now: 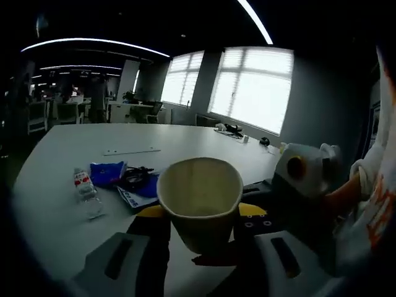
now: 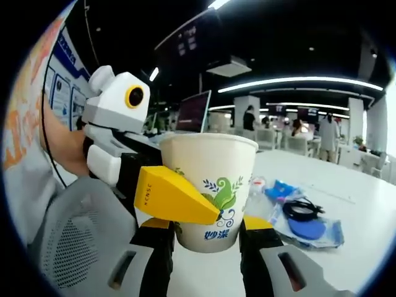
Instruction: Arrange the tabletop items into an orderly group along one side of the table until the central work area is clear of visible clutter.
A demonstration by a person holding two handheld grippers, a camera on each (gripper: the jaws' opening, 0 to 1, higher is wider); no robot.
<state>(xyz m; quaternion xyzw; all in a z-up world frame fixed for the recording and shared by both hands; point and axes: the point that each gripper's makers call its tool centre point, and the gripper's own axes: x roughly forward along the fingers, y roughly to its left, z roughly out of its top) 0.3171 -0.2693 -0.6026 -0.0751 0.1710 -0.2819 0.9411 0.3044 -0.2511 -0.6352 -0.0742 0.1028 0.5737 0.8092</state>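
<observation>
Both grippers clamp one paper cup [image 2: 210, 189]: right gripper [image 2: 207, 238] jaws at base, left gripper [image 1: 201, 232] alongside. Water bottle [image 1: 86, 193], cable [image 2: 302, 209], blue pouches [image 1: 106, 172] still mid-surface; sorting barely begun.

Background stuff first. In the left gripper view we've got two big bright windows [image 1: 247, 86] with blinds on the far wall, and a long curved light strip [image 1: 93, 42] across the dark ceiling. Way off on the left there are desks [image 1: 127, 110] and chairs [image 1: 38, 114], too dim to make out much.

In the right gripper view we see more light strips [image 2: 303, 81] overhead and a boxy ceiling unit [image 2: 229, 65]. A few people [image 2: 328, 133] stand far back among desks. There's a tilted dark screen [image 2: 193, 111], posters [image 2: 62, 86] on the left wall, and a grey mesh chair [image 2: 68, 241] right up close at lower left.
</observation>
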